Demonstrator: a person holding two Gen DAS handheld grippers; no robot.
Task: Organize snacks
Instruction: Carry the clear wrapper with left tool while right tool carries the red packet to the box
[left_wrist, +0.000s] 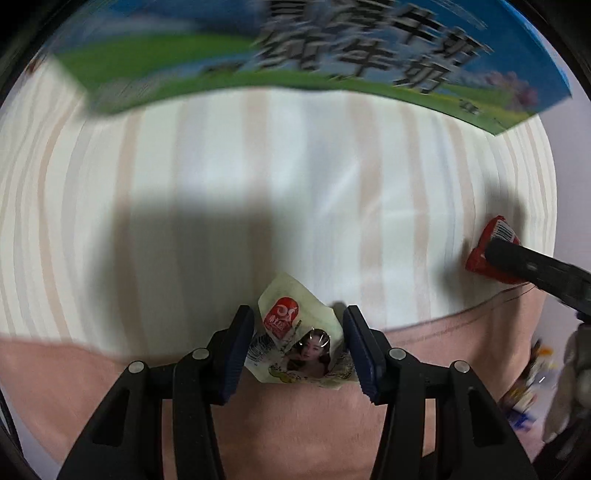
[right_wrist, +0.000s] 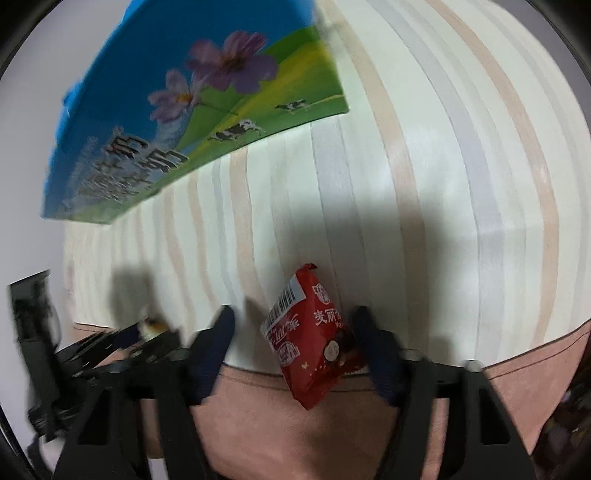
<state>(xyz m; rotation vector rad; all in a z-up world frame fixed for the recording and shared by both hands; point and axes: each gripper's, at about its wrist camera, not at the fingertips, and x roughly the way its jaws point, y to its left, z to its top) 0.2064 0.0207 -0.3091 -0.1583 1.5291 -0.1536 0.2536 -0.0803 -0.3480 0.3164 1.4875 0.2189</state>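
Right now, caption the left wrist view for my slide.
Left gripper shut on a pale snack packet, milk box beyond.

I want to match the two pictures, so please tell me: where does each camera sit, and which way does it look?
Left wrist: on the left gripper, facing steeply down at a pale crumpled snack packet; its black fingers show.
Right wrist: on the right gripper, facing down at a red foil snack packet; its fingers show.
Shared: the blue-green milk carton box, the striped cloth, and both packets.

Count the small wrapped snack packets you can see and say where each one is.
2. A pale packet lies between the left claw fingers; a red packet between the right claw fingers. Blurred wrappers at the left view's right edge may be more.
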